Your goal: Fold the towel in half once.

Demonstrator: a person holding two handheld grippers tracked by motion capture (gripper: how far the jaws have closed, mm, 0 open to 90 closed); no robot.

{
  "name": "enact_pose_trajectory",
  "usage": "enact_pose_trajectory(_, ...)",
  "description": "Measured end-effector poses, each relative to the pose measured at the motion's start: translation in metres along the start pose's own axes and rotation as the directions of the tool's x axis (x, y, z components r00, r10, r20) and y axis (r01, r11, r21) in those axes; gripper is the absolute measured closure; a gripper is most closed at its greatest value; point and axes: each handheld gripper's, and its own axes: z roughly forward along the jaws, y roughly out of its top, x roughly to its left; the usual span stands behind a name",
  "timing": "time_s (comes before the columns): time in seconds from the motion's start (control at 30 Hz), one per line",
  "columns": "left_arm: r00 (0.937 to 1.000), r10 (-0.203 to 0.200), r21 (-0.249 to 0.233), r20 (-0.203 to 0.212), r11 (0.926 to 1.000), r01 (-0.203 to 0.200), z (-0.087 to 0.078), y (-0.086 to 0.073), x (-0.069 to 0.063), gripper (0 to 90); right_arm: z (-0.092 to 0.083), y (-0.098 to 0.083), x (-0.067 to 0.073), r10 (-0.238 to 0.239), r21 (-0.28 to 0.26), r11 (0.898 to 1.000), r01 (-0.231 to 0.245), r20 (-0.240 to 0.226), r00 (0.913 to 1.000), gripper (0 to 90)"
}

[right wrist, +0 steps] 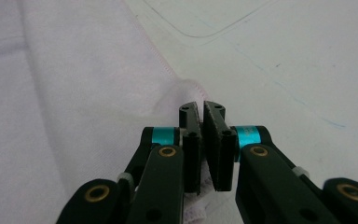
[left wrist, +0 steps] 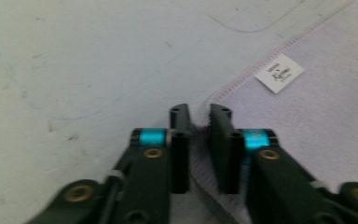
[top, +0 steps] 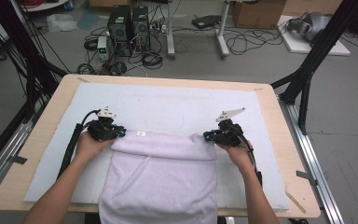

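One pale lilac terry towel (top: 161, 179) lies at the lower centre of the high view on the white-padded table (top: 270, 126), its near end hanging over the edge. The left tongs (top: 120, 133) and right tongs (top: 208, 136) each pinch a folded corner, nearly shut. A thin hem could slip free, skewing the fold. Two tongs, one towel, one label (left wrist: 279, 73).
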Motion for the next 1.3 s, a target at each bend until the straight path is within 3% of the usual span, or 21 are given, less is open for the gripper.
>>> enact_pose_trajectory(0.13, 0.9998, -0.019, -0.014, 0.003, 0.9997, 0.019, -0.007, 0.001, 0.003, 85.4, -0.001, 0.002, 0.004, -0.009, -0.008, 1.000, 0.009, -0.004, 1.0000, 85.7)
enact_pose_trajectory(0.3, 0.9996, -0.025, -0.096, 0.013, 0.9950, 0.026, -0.030, 0.005, 0.005, 85.4, -0.017, 0.004, 0.007, -0.020, -0.082, 0.996, 0.020, 0.001, 0.9998, 85.9)
enact_pose_trajectory(0.43, 0.9989, -0.034, -0.166, 0.033, 0.9853, 0.039, -0.054, 0.006, 0.003, 85.3, -0.032, 0.006, 0.015, -0.035, -0.122, 0.992, 0.035, 0.004, 0.9994, 86.0)
enact_pose_trajectory(0.57, 0.9987, 0.021, -0.210, 0.047, 0.9775, -0.010, -0.077, 0.006, -0.011, 85.3, -0.045, 0.007, 0.028, -0.071, -0.136, 0.988, 0.071, 0.000, 0.9975, 86.0)
enact_pose_trajectory(0.67, 0.9962, 0.070, -0.217, 0.053, 0.9745, -0.057, -0.091, -0.002, -0.027, 85.3, -0.056, 0.002, 0.044, -0.112, -0.138, 0.984, 0.111, 0.003, 0.9937, 86.0)
enact_pose_trajectory(0.77, 0.9938, 0.095, -0.224, 0.058, 0.9712, -0.079, -0.104, -0.019, -0.042, 85.3, -0.067, -0.007, 0.060, -0.147, -0.138, 0.979, 0.147, 0.006, 0.9890, 86.0)
enact_pose_trajectory(0.97, 0.9862, 0.143, -0.217, 0.083, 0.9685, -0.122, -0.129, -0.061, -0.077, 85.3, -0.081, -0.036, 0.100, -0.200, -0.118, 0.974, 0.194, -0.036, 0.9792, 86.0)
enact_pose_trajectory(1.07, 0.9807, 0.169, -0.204, 0.098, 0.9679, -0.147, -0.137, -0.077, -0.091, 84.6, -0.085, -0.052, 0.119, -0.199, -0.115, 0.975, 0.190, -0.068, 0.9777, 86.0)
enact_pose_trajectory(1.13, 0.9764, 0.185, -0.195, 0.111, 0.9674, -0.162, -0.139, -0.082, -0.096, 79.7, -0.088, -0.060, 0.127, -0.208, -0.113, 0.973, 0.199, -0.080, 0.9747, 85.1)
enact_pose_trajectory(1.23, 0.9779, 0.179, -0.185, 0.108, 0.9702, -0.157, -0.136, -0.081, -0.095, 64.7, -0.091, -0.067, 0.131, -0.191, -0.126, 0.976, 0.177, -0.113, 0.9751, 76.0)
enact_pose_trajectory(1.3, 0.9798, 0.168, -0.189, 0.108, 0.9711, -0.146, -0.132, -0.076, -0.091, 61.8, -0.091, -0.065, 0.128, -0.191, -0.129, 0.976, 0.175, -0.117, 0.9747, 73.1)
